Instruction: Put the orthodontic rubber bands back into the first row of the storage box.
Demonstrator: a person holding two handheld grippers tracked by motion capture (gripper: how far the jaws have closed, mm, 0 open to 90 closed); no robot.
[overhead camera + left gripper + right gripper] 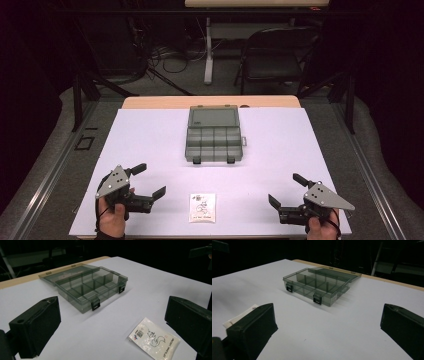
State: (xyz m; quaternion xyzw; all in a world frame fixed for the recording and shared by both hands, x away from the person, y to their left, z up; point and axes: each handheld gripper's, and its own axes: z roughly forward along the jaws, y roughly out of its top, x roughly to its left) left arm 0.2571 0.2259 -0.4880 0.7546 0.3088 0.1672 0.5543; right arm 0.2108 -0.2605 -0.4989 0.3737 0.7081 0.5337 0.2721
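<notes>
Organizer box (214, 134): lying open at twelve o'clock, compartments looking empty.
Sachet (202, 207): waiting untouched at six o'clock.
Left gripper (149, 180): you're holding jaws apart, empty.
Right gripper (286, 189): likewise; nothing started.

Packet (202, 207) on table (300, 135) before organizer box (214, 134)

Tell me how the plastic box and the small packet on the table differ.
The box is smoky grey and see-through; the packet is white with a printed drawing. The box is larger, open, with compartments; the packet is flat and thin. The box lies farther from the person. Both rest on the white table, untouched.
</notes>
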